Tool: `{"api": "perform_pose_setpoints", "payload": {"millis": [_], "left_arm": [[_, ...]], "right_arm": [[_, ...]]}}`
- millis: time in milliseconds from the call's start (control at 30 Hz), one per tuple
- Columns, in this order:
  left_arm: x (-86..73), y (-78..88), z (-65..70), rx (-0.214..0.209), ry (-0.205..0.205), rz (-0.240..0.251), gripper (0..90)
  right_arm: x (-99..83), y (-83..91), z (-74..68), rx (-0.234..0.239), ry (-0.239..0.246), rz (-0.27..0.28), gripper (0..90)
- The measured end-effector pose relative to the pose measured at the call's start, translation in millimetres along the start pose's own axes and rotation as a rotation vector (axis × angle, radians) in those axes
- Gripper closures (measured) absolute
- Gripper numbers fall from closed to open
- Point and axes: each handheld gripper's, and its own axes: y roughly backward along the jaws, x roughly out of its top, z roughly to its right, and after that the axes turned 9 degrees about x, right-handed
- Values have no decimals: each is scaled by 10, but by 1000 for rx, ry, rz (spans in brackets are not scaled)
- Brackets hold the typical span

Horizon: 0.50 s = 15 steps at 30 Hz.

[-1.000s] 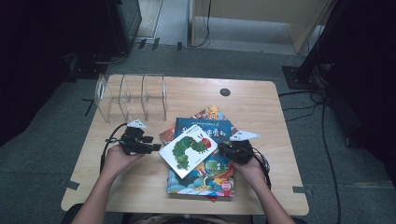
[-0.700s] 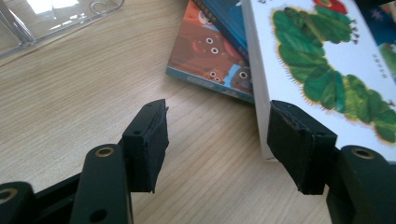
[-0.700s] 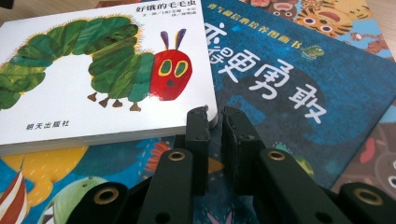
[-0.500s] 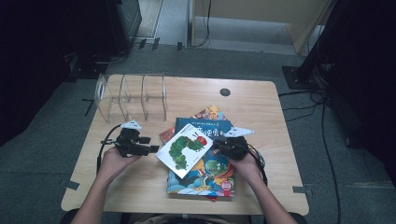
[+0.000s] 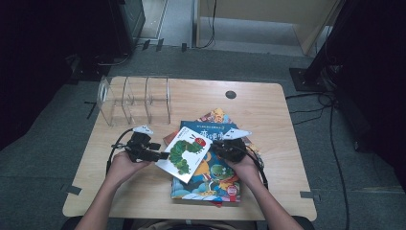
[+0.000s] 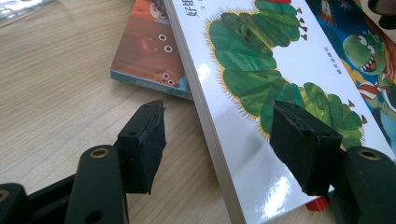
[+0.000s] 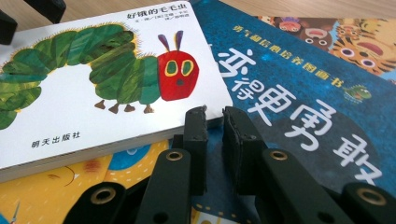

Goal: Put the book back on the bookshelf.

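- Caterpillar book (image 5: 184, 153) is a white board book with a glossy cover: green caterpillar, red face, some black Chinese text.
- It sits tilted on top of a blue dinosaur book (image 5: 210, 167), part of a small pile near the middle of the worktop, toward the front edge.
- Worktop (image 5: 268, 115) is pale wood with rounded corners. A clear acrylic divider rack (image 5: 134, 98) stands at the back left corner. Grey floor around it, cables, pretty dark room.
- The book's long axis runs diagonally, caterpillar head toward the back right, tail end toward the front left.
- Left gripper (image 6: 219, 140) has its jaws spread and just been opening; the book's edge is between them, pads not pressing.
- Right gripper (image 7: 215, 126) is nearly closed, jaws just been opening a bit, nothing between them, tips at the book's corner.
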Motion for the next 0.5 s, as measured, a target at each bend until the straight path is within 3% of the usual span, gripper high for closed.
{"api": "perform_pose_setpoints", "payload": {"millis": [100, 267, 500], "left_arm": [[34, -45, 2, -13, -2, -16, 362], [78, -106, 24, -38, -7, -30, 360], [99, -166, 27, -72, 16, -53, 343]], "right_arm": [[-2, 32, -11, 3, -11, -6, 809], [-25, 69, -120, 28, 23, -6, 810], [-50, 63, -248, 65, 56, -15, 808]]}}
